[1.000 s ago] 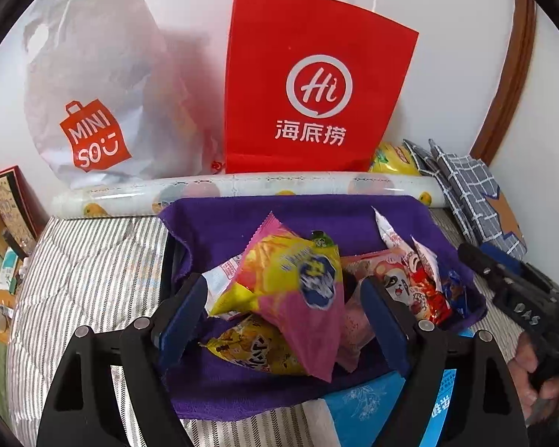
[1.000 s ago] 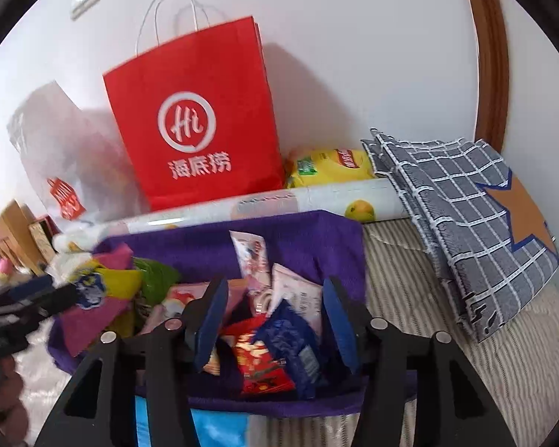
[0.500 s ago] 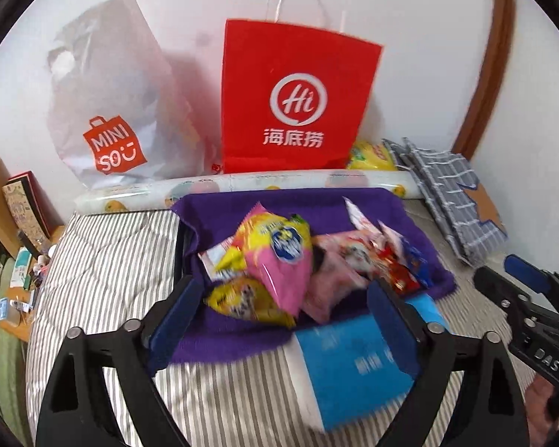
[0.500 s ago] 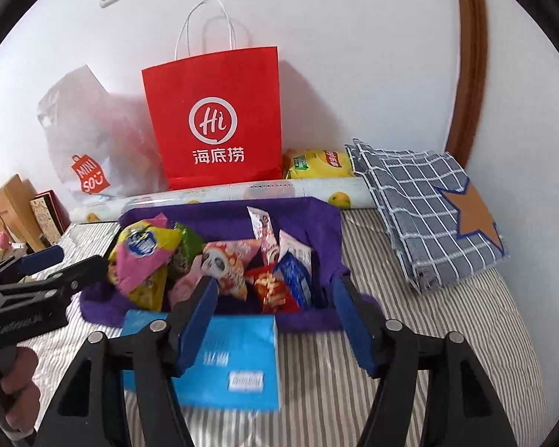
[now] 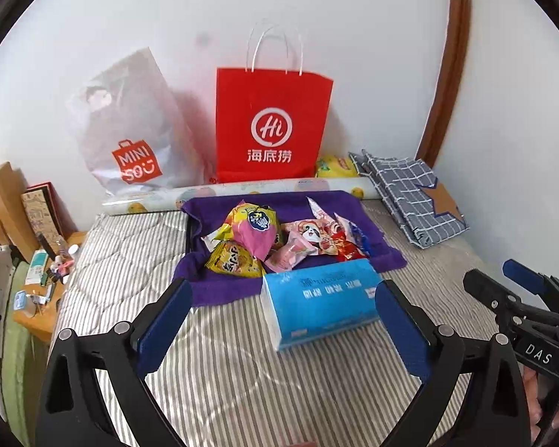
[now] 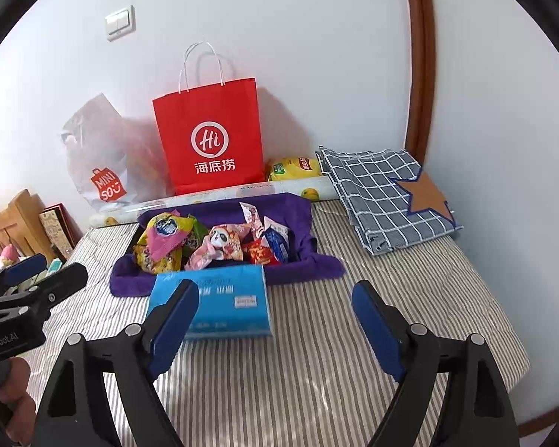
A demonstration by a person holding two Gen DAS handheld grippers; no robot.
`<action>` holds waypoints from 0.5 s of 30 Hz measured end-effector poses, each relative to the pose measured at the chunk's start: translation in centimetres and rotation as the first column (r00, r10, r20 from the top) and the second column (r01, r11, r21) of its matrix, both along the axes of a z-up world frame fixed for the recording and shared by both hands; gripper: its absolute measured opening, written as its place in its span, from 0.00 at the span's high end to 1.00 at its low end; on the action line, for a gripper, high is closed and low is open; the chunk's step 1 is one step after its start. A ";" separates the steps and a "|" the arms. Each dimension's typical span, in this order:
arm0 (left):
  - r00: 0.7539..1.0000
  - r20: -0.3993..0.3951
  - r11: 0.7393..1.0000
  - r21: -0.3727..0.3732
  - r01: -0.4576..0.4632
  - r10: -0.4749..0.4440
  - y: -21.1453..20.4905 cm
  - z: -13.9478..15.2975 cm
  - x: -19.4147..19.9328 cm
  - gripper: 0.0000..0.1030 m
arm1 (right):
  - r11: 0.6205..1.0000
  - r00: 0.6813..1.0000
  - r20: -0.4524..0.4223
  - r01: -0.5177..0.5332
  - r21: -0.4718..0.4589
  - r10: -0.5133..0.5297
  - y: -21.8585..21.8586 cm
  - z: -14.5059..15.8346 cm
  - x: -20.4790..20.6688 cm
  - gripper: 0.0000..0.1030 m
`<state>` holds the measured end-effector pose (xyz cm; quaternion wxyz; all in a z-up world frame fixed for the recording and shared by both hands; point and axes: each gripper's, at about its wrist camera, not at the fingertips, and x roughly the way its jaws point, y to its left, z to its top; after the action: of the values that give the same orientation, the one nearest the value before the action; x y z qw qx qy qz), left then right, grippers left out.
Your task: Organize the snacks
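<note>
Several snack packets (image 5: 279, 238) lie piled in a tray lined with a purple towel (image 5: 212, 287) on the striped bed; the pile also shows in the right wrist view (image 6: 212, 246). A pink-and-yellow packet (image 5: 253, 227) lies on top at the left, a panda packet (image 5: 309, 238) in the middle. My left gripper (image 5: 279, 309) is open and empty, well back from the tray. My right gripper (image 6: 275, 313) is open and empty, also back from the tray (image 6: 130, 279).
A blue tissue pack (image 5: 324, 298) lies in front of the tray. A red paper bag (image 5: 272, 126), a white Miniso bag (image 5: 130, 126) and a patterned roll (image 5: 242, 190) stand against the wall. A folded checked cloth (image 5: 410, 193) lies at the right. A cluttered nightstand (image 5: 41, 283) is at the left.
Both grippers have pulled back and up from the snack pile. The tissue pack and more bed have come into view. The snacks stay in the tray.
</note>
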<state>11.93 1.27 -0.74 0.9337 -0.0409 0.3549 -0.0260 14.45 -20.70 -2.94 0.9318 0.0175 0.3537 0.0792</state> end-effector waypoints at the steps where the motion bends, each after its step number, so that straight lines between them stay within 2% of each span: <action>1: 1.000 0.009 1.000 0.007 -0.010 0.010 -0.2 0.3 -0.6 0.05 | 1.000 1.000 0.002 0.003 -0.003 -0.003 -0.2 0.1 -0.7 0.12; 6: 0.999 0.030 0.999 0.019 -0.038 0.038 -0.8 1.3 -3.1 0.05 | 0.999 0.998 0.051 0.023 -0.025 -0.021 -0.9 1.0 -4.1 0.04; 15: 0.995 0.056 0.996 0.039 -0.082 0.079 -1.4 2.1 -5.8 0.05 | 0.999 0.996 0.079 0.037 0.013 -0.038 -2.5 2.3 -7.3 0.04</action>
<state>6.08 -0.12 1.36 0.9440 -0.0351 0.3276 0.0179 7.11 -23.18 -0.64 0.9464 0.0262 0.3154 0.0644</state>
